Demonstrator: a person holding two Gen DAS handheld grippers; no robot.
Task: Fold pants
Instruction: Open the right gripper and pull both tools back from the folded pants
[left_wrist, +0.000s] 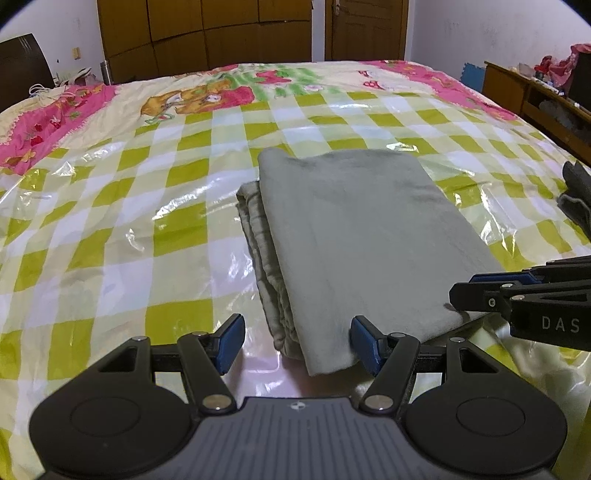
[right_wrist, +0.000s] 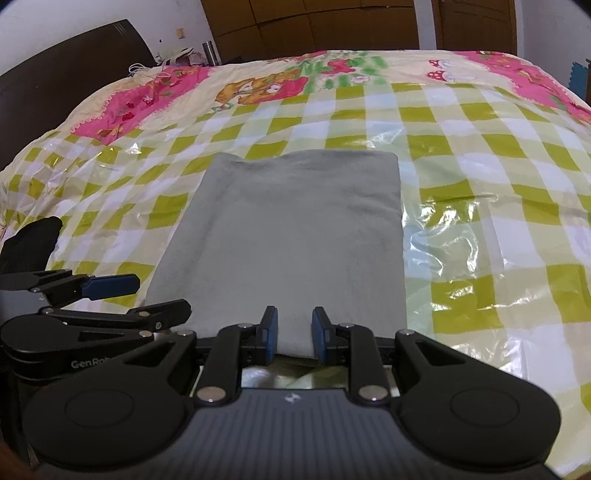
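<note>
Your pants (left_wrist: 354, 236) lie as a neat grey rectangle on the bed (left_wrist: 122, 206), on its clear plastic cover, already folded into several layers. Their long axis runs straight away from you, and the near short edge sits right at both tongs.

Your left tongs (left_wrist: 297, 341) are released, jaws spread wide, and the near left corner of the pants sits in the gap between them without either pad pressing it. Your right tongs (right_wrist: 294, 332) stand narrow over the near edge of the pants, closer to their right side. Cloth shows between the pads, but from this angle I cannot tell whether they pinch it or just hang above it.

Both hands are about equally near, so any further fold would carry this near edge toward the far edge.
</note>
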